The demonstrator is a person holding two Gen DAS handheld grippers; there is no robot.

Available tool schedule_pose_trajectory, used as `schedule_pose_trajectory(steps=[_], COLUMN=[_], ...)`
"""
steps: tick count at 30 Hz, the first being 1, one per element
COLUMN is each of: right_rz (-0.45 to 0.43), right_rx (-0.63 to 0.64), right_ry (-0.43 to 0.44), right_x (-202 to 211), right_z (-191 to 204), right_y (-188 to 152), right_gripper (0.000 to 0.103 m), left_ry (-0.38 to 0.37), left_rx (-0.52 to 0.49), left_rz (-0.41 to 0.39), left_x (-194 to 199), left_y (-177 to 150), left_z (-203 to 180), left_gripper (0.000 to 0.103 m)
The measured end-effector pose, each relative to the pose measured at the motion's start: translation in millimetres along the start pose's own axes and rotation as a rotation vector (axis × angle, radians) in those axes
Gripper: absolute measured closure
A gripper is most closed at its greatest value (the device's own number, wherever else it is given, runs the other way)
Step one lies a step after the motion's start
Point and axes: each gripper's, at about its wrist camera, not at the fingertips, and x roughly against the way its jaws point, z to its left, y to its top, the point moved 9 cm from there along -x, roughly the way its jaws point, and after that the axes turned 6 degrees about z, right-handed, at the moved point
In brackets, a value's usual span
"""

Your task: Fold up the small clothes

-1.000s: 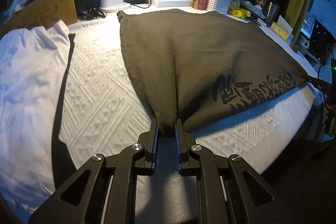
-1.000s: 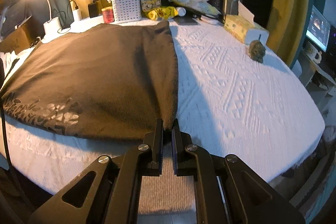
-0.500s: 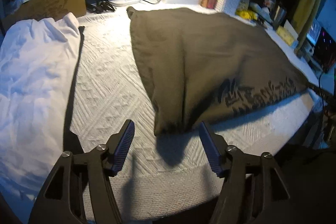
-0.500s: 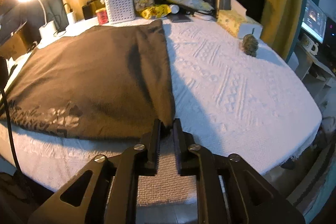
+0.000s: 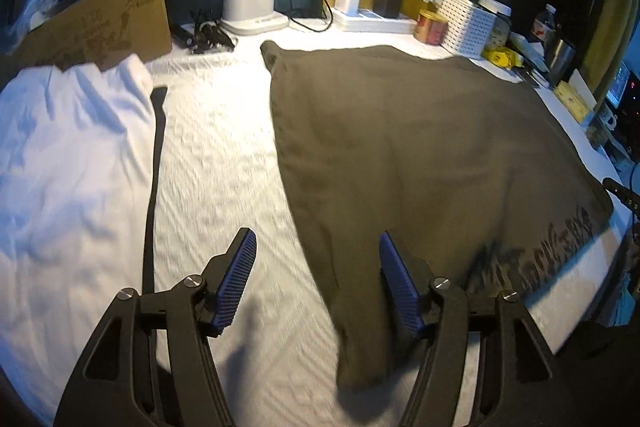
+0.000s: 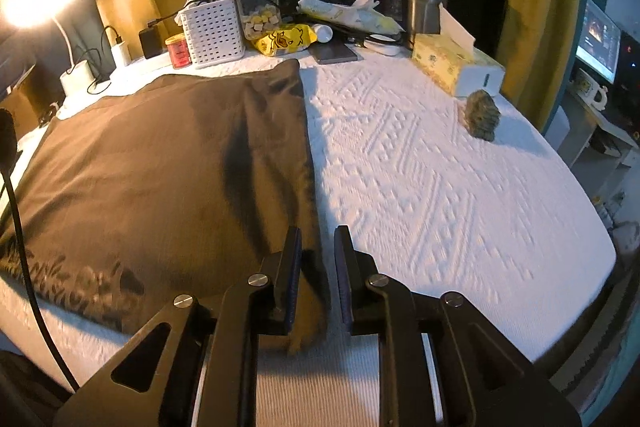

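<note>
- So far, the dark olive-brown cotton garment with black lettering lies spread flat on the white quilted table; no fold shows, so all folding remains.
- Left hand-held gripper gapes wide, empty, at the hem's six o'clock corner.
- Right hand-held gripper stands slightly parted, cloth between, unpinched.

The room is dim. A glaring white gooseneck desk lamp at the right wrist view's upper left throws warm light, blowing out there. Shadows fall toward the camera across the white textured bedspread. Motion blur smears the foreground; fisheye bending and black vignetting ring both views.
</note>
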Motion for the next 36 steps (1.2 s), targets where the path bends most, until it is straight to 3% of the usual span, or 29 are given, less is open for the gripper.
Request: schedule_pose_trajectory(steps=[5,6,9,11,12,16,19,24,27,28,29,31,34,36], right_rz=[0.012,0.013,0.016,0.017,0.018,0.027,0.038,0.044,0.040,0.040,0.044,0.046,0.048,0.048], right_rx=[0.011,0.014,0.023,0.028,0.032,0.042,0.041,0.041,0.055,0.061,0.068,0.081,0.103,0.119], right_ry=[0.011,0.013,0.022,0.025,0.028,0.035,0.037,0.043,0.044,0.042,0.039,0.041,0.038,0.035], right_x=[-16,-18,-27,-32,-35,-45,-54,-64,-70,-73,-76,-80,-87,-92], right_z=[4,5,9,11,13,16,14,10,9,8,8,8,8,8], right_y=[20,22,34,39,42,49,54,64,75,78,81,88,99,109], right_gripper=[0.085,0.085,0.085,0.085,0.085,0.085,0.085,0.085,0.085,0.085,0.085,0.085,0.080,0.057], left_ry=[0.022,0.024,0.034,0.028,0.019,0.107,0.106,0.081,0.118,0.127,0.124,0.112,0.098,0.092], left_rx=[-0.027,-0.026,-0.031,-0.048,-0.049,-0.034,-0.011,0.021,0.051,0.053,0.050,0.047,0.031,0.012], left_rz=[0.016,0.031,0.038,0.045,0.048,0.035,0.046,0.086,0.072,0.066,0.056,0.015,-0.011,-0.023], left_x=[-23,-28,-37,-38,-39,-33,-32,-39,-41,-44,-45,-48,-58,-66], left_y=[15,16,17,19,19,21,20,27,42,50,57,74,99,113], left_z=[8,9,10,6,4,19,28,25,32,33,32,31,28,26], left_gripper=[0.045,0.056,0.074,0.101,0.100,0.101,0.101,0.099,0.095,0.084,0.062,0.035,0.035,0.035])
